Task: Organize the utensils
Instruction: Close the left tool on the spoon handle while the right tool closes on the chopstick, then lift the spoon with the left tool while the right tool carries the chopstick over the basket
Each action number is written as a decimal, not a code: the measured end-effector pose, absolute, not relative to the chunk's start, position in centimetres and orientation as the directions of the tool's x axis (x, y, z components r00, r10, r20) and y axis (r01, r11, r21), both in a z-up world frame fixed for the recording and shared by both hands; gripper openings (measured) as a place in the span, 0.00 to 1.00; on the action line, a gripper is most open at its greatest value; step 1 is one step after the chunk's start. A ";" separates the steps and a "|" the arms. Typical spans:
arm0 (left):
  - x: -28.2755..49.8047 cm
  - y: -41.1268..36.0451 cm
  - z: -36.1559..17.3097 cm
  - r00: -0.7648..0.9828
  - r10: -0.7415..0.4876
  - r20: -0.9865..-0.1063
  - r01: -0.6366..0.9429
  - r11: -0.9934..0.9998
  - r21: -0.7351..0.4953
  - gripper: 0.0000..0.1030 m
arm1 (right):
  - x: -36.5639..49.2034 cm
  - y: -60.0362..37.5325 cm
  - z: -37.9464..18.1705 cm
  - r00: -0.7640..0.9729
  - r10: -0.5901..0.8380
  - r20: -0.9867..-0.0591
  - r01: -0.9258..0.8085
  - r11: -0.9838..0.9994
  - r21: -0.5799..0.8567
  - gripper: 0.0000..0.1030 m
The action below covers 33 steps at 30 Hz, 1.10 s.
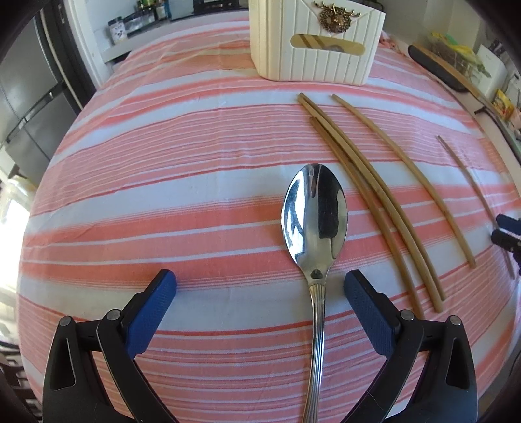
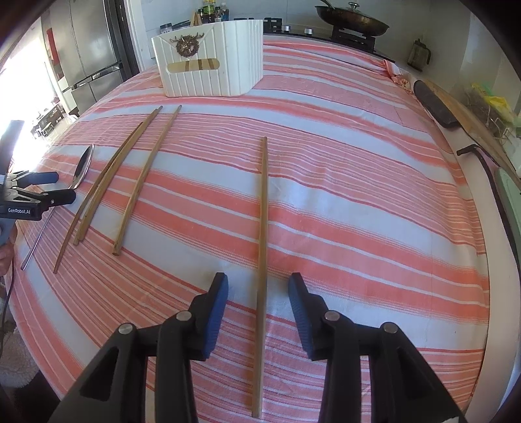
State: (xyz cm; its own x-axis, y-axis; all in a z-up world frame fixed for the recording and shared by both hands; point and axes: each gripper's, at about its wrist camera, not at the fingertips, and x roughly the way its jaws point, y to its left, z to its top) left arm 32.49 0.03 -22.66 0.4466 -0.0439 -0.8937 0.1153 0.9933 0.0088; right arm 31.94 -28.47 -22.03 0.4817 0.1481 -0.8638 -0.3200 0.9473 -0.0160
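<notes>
A steel spoon (image 1: 314, 221) lies on the striped tablecloth (image 1: 162, 182), bowl away from me. My left gripper (image 1: 260, 283) is open with its fingers on either side of the spoon's handle. Three wooden chopsticks (image 1: 374, 201) lie right of the spoon, and they also show in the right wrist view (image 2: 130, 182). A fourth chopstick (image 2: 263, 227) lies apart; my right gripper (image 2: 258, 286) is open, straddling its near half. A white utensil box (image 1: 316, 42) stands at the far side, and it also shows in the right wrist view (image 2: 208, 58). The left gripper shows in the right wrist view (image 2: 49, 187).
A fridge (image 2: 91, 55) stands at the far left. A stove with a wok (image 2: 351, 19) sits behind the table. A wooden board (image 2: 456, 107) and packets lie along the right edge. Jars (image 1: 130, 22) stand on a shelf.
</notes>
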 end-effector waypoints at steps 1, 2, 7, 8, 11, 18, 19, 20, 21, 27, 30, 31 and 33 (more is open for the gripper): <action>32.5 0.0 -22.7 0.444 -0.046 -0.895 0.119 0.993 0.008 1.00 | 31.8 -28.5 -22.1 0.486 0.149 -0.861 -0.317 0.948 -0.015 0.38; 32.4 0.1 -22.6 0.441 -0.048 -0.896 0.123 0.992 0.007 1.00 | 31.7 -28.6 -22.1 0.490 0.151 -0.858 -0.313 0.950 -0.012 0.39; 32.4 0.2 -22.6 0.428 -0.054 -0.902 0.138 0.990 0.006 1.00 | 31.5 -28.6 -22.2 0.491 0.158 -0.857 -0.311 0.950 -0.003 0.42; 32.3 0.2 -22.5 0.426 -0.055 -0.903 0.142 0.990 0.006 1.00 | 31.6 -28.6 -22.2 0.483 0.156 -0.862 -0.315 0.949 -0.005 0.42; 31.9 0.1 -22.5 0.429 -0.058 -0.901 0.157 0.988 0.011 1.00 | 32.0 -28.7 -22.1 0.448 0.160 -0.880 -0.340 0.941 -0.002 0.42; 34.1 -1.6 -22.4 0.421 -0.054 -0.906 0.162 0.987 0.017 1.00 | 35.7 -27.8 -22.0 0.372 0.158 -0.915 -0.402 0.916 -0.005 0.42; 34.4 -2.0 -22.5 0.420 -0.056 -0.906 0.166 0.986 0.016 1.00 | 36.7 -27.6 -21.9 0.363 0.157 -0.919 -0.401 0.916 -0.002 0.42; 34.5 -2.4 -22.5 0.420 -0.056 -0.906 0.170 0.985 0.018 0.99 | 37.6 -27.4 -21.9 0.358 0.155 -0.921 -0.401 0.916 -0.002 0.42; 34.5 -2.5 -22.4 0.421 -0.058 -0.905 0.173 0.985 0.017 0.99 | 38.6 -27.2 -21.9 0.355 0.152 -0.923 -0.399 0.917 -0.003 0.42; 34.6 -2.2 -22.1 0.439 -0.083 -0.895 0.186 0.982 0.001 0.87 | 43.3 -25.5 -21.9 0.357 0.148 -0.922 -0.365 0.931 0.007 0.24; 34.8 -2.0 -21.6 0.463 -0.112 -0.879 0.223 0.975 -0.007 0.60 | 44.1 -25.0 -21.7 0.368 0.137 -0.919 -0.354 0.935 -0.002 0.06; 34.8 -1.9 -21.4 0.465 -0.120 -0.877 0.229 0.973 -0.012 0.54 | 44.1 -25.1 -21.4 0.377 0.154 -0.913 -0.339 0.941 0.019 0.06; 34.8 -1.4 -21.1 0.468 -0.129 -0.874 0.233 0.972 -0.019 0.42 | 43.4 -25.6 -20.1 0.420 0.190 -0.888 -0.315 0.948 0.054 0.06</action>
State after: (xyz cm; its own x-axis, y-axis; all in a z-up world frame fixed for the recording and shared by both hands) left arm 34.81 -1.43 -21.11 0.4679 -0.1292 -0.8743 0.2332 0.9722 -0.0189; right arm 43.41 -25.63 -20.05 0.4196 0.1902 -0.8875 -0.3146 0.9477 0.0544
